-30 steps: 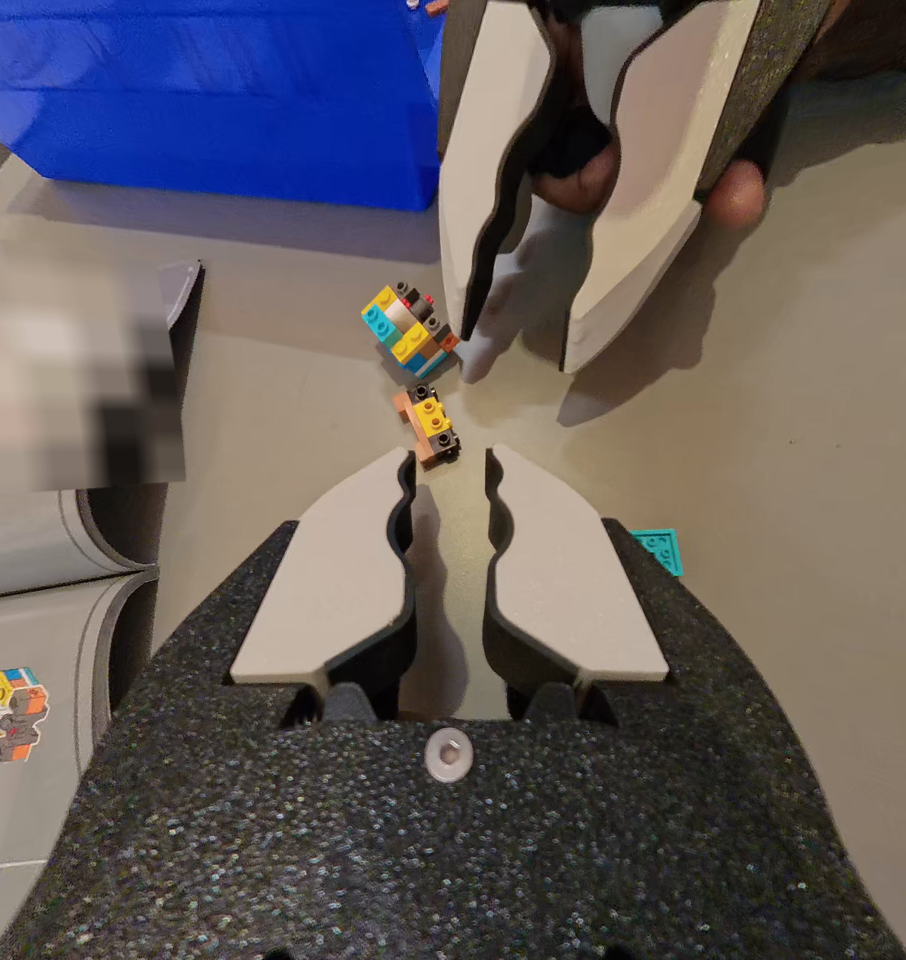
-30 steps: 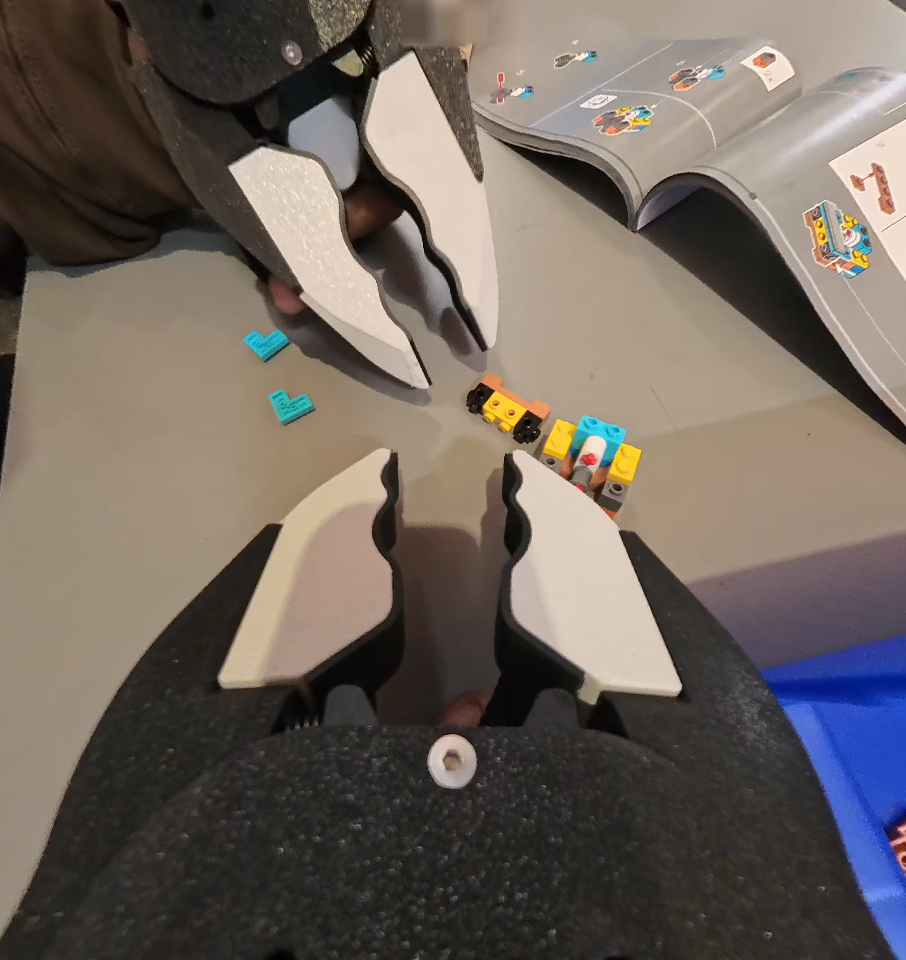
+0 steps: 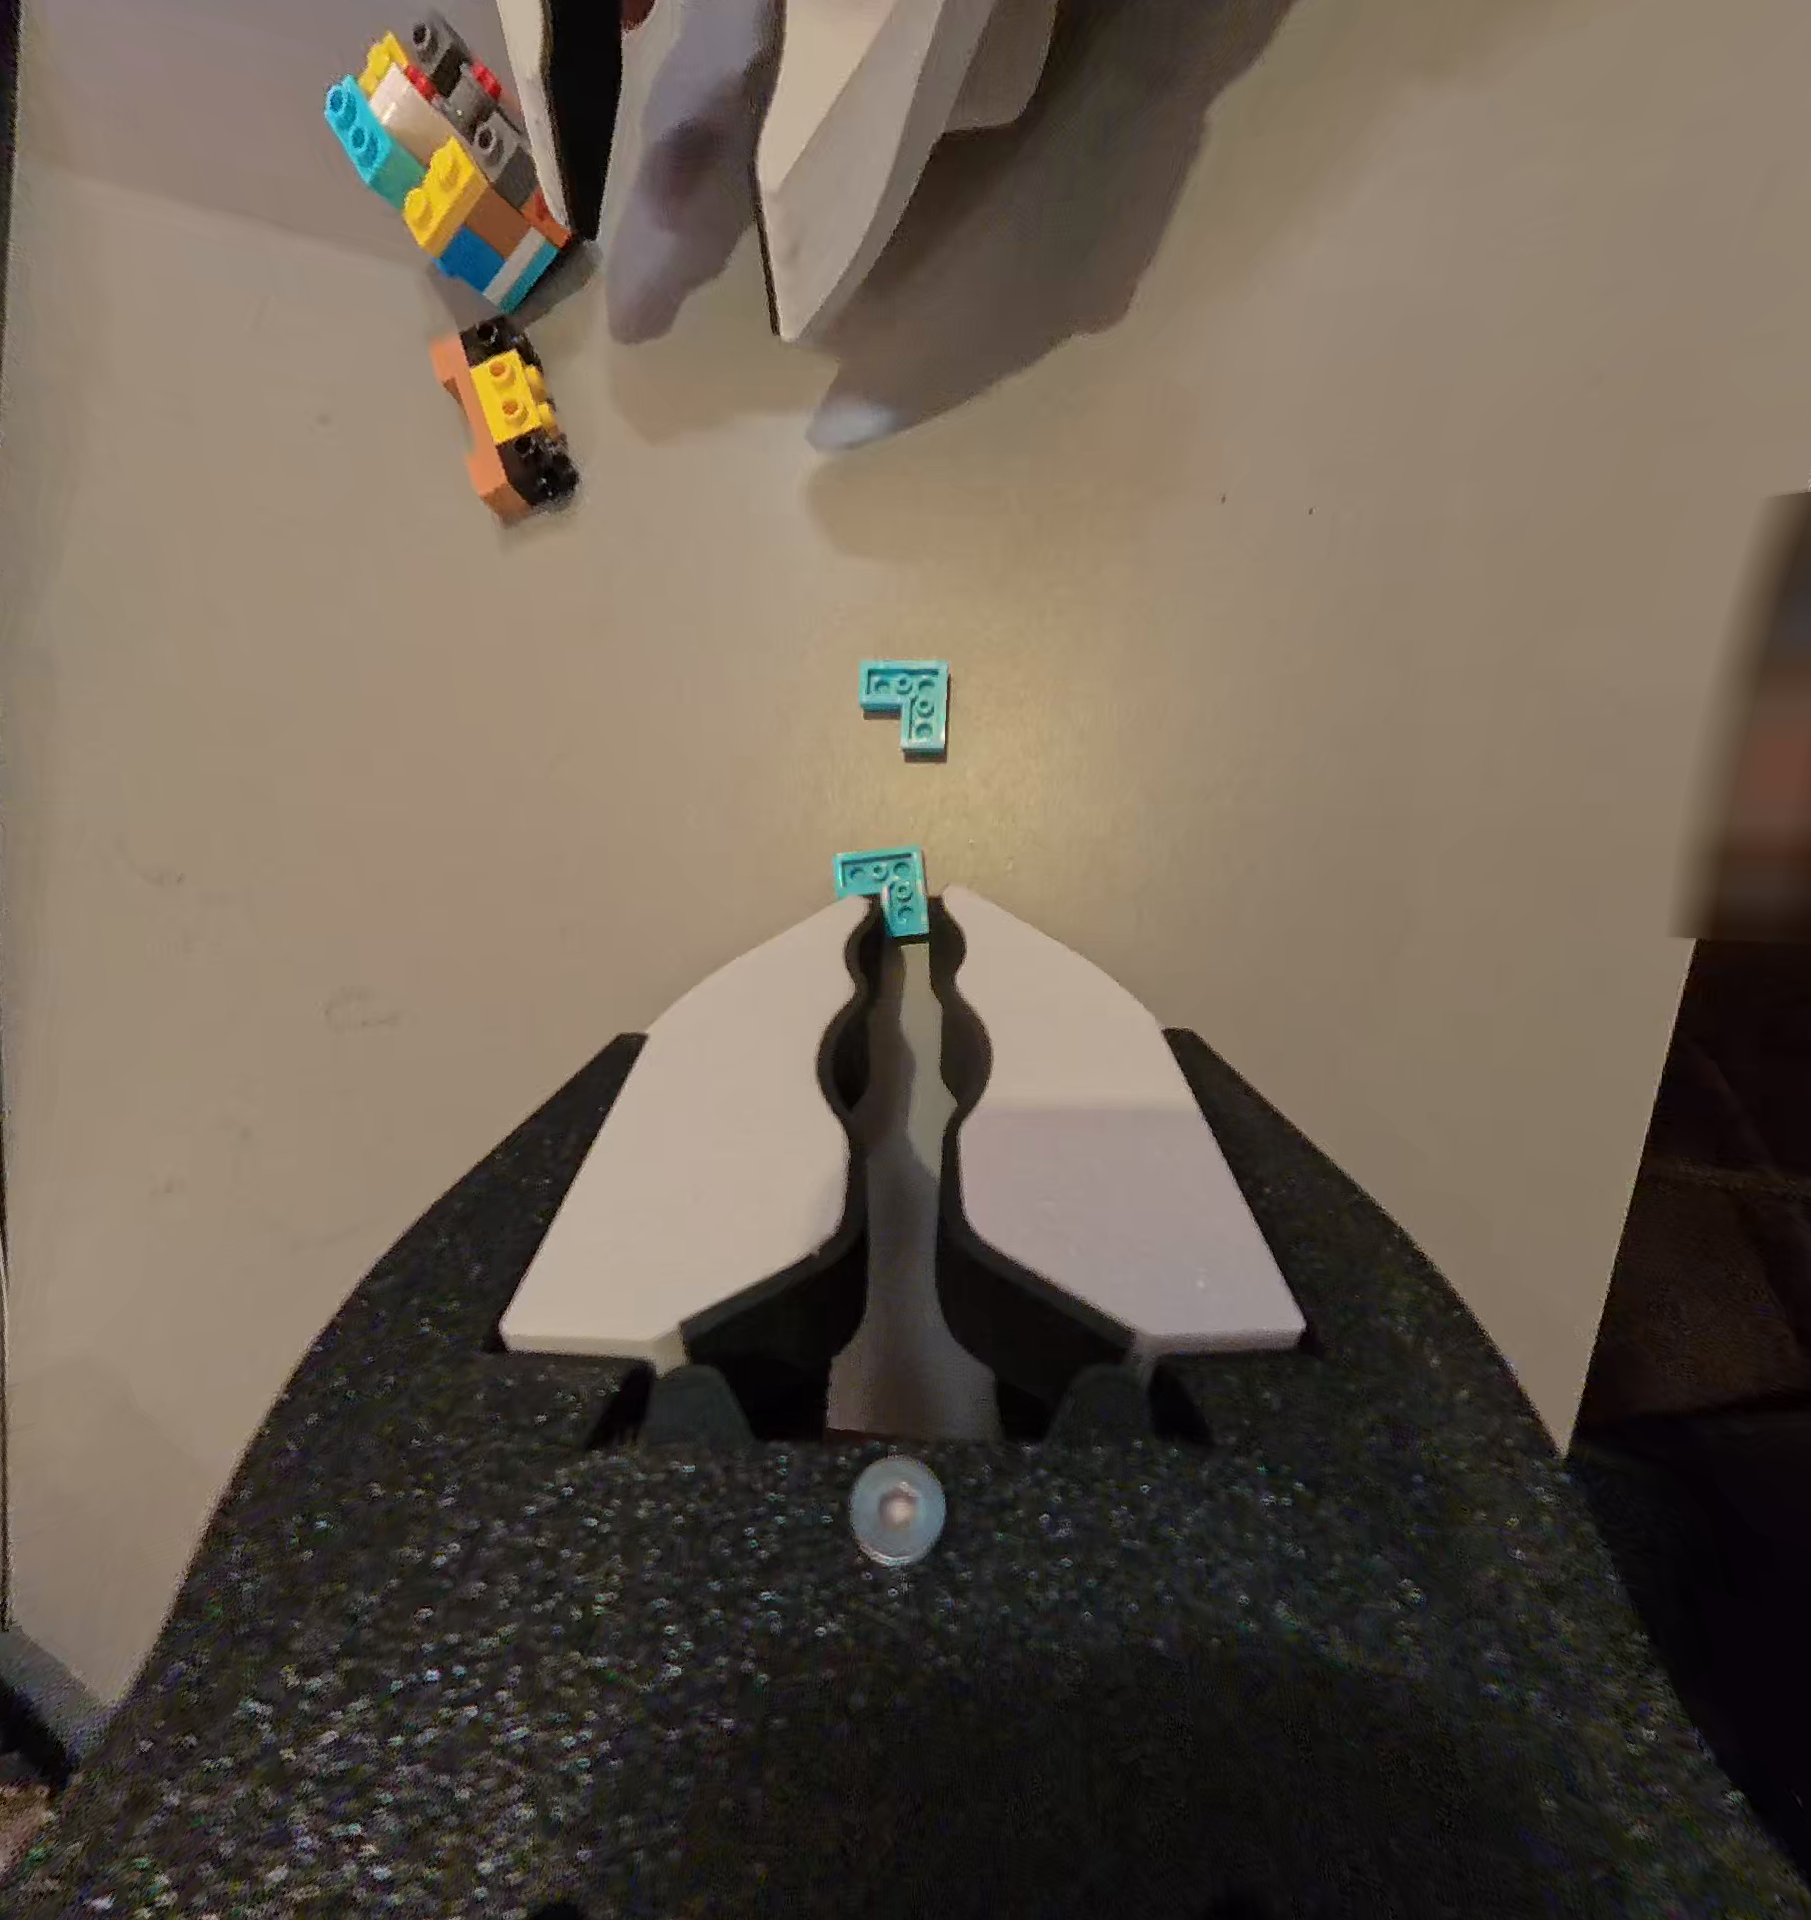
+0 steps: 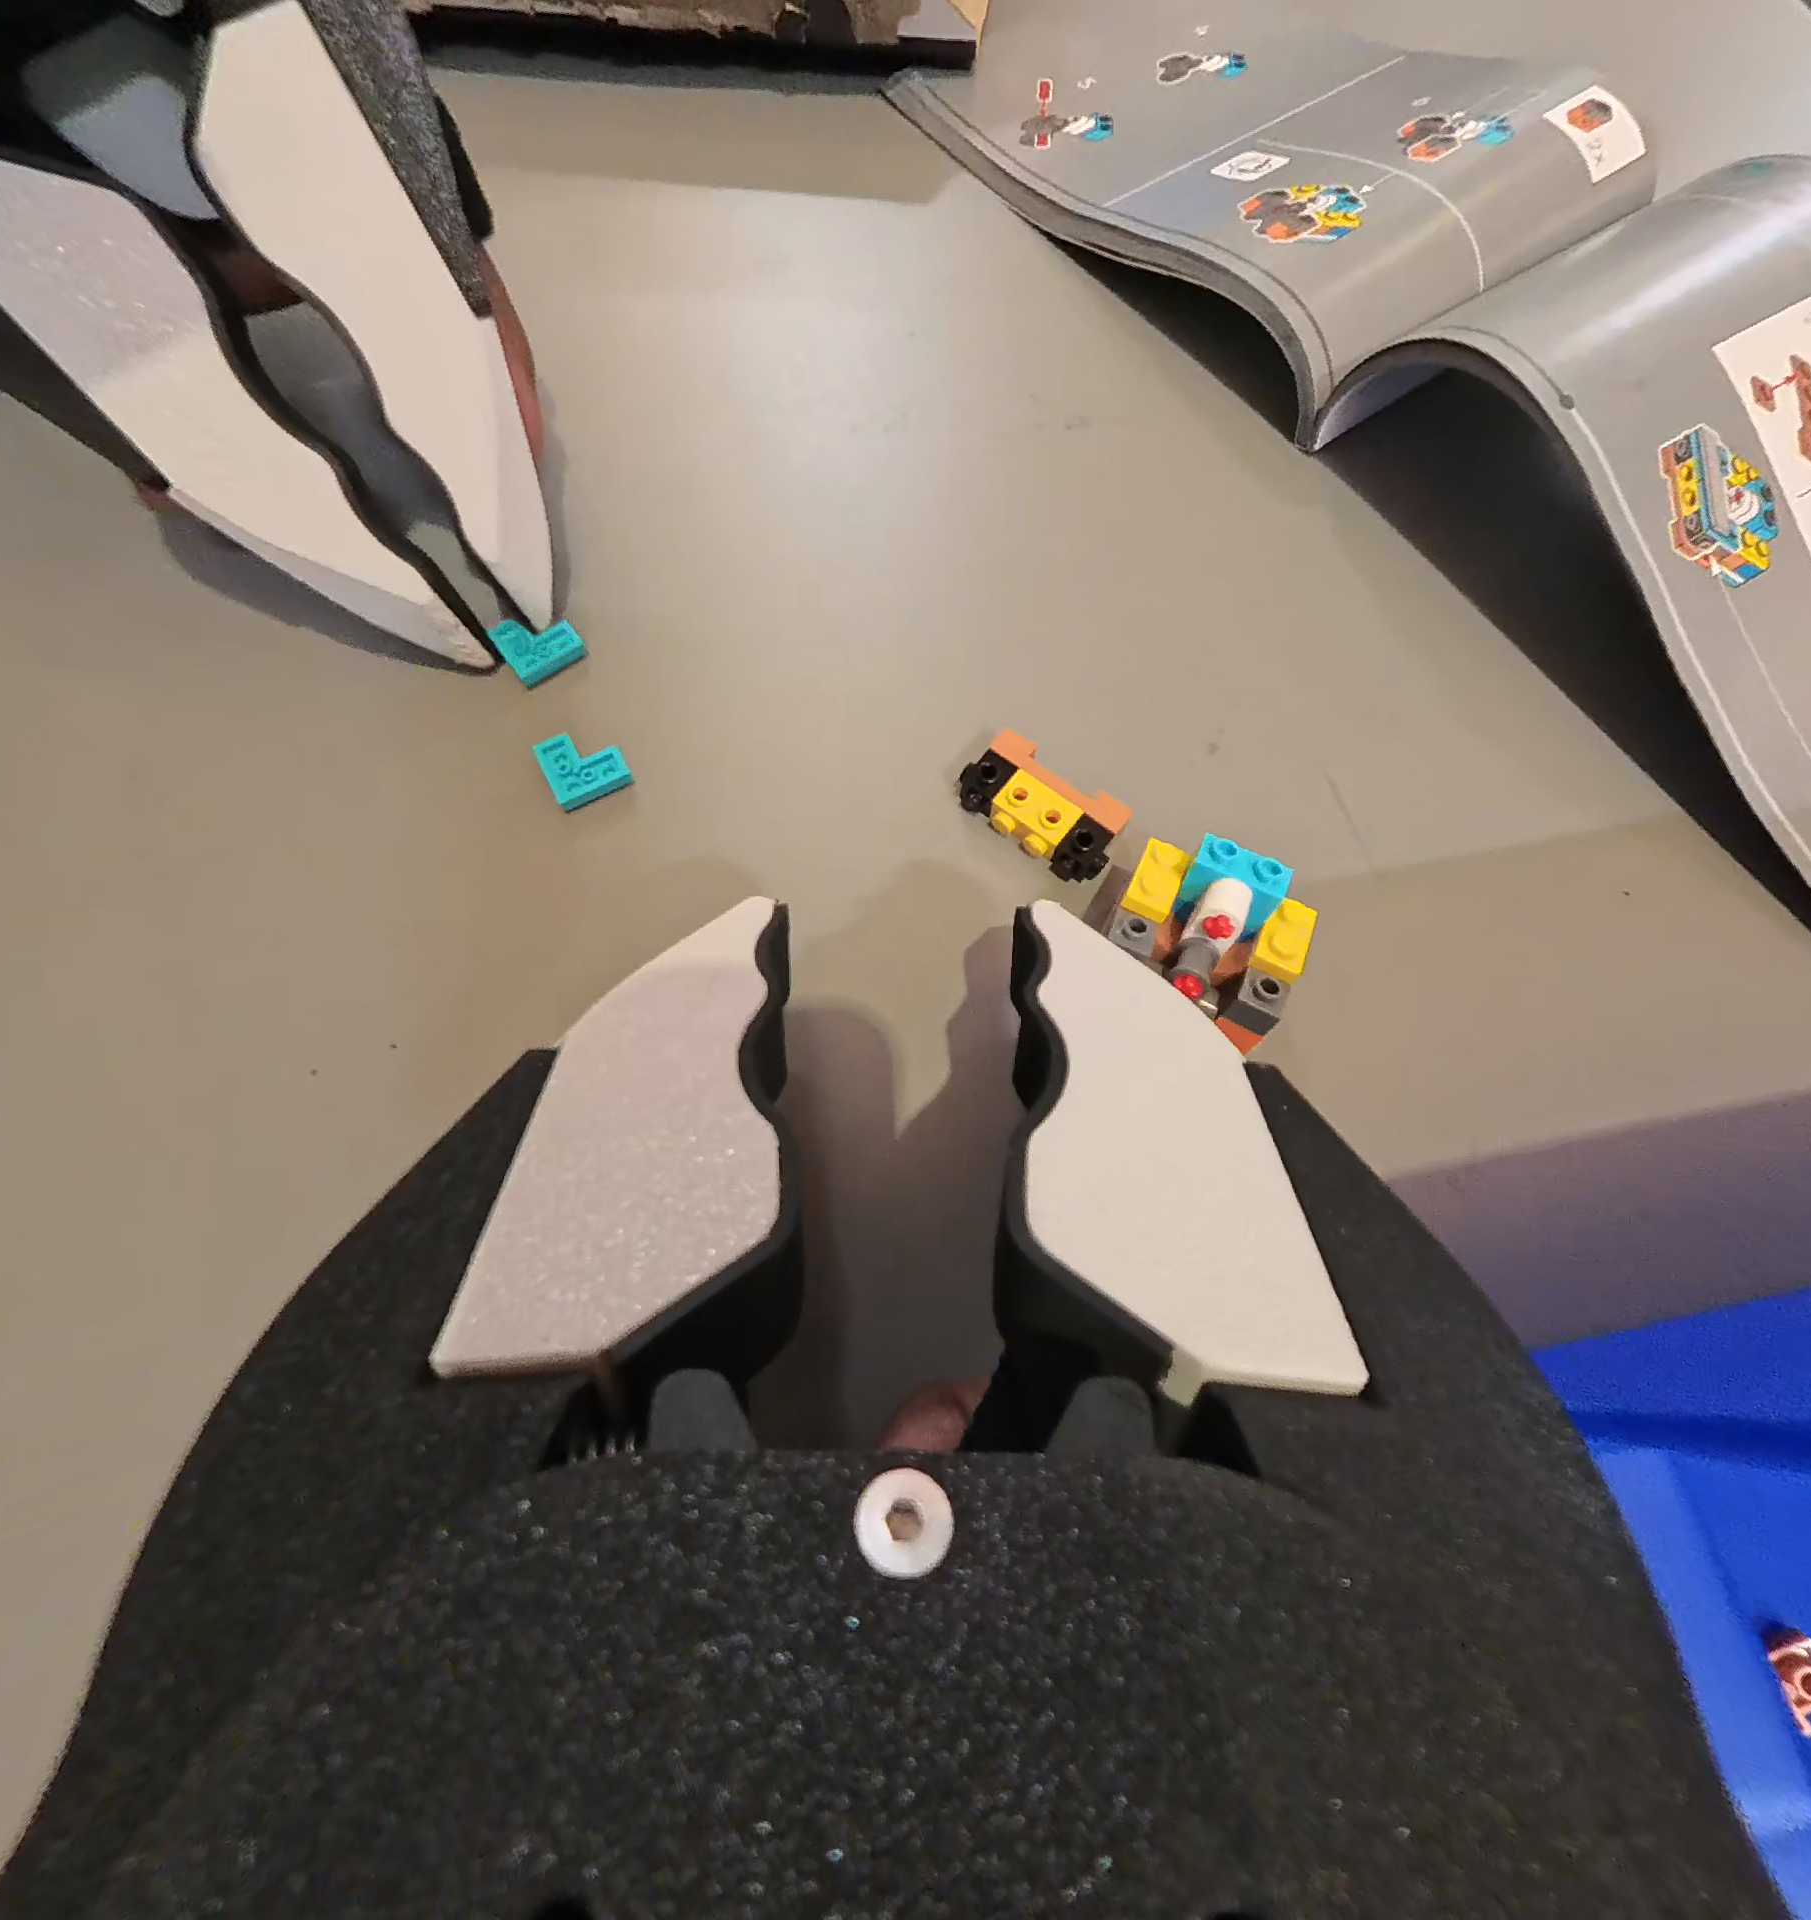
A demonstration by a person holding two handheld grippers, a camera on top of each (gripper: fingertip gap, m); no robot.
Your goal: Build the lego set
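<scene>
Left wrist view: corner plate point(image 3: 880, 883) lies flat.

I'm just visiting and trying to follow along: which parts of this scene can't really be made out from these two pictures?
- Near teal corner plate: left wrist view, one leg sits between the left gripper tips; actual clamping unclear.
- Bigger lego build: right wrist view, partly behind a right gripper finger.
- Blue bin: cut off by the edge.
- Booklet drawings: too small.

no legible text, booklet point(image 4: 1503, 260) print blurred
</scene>
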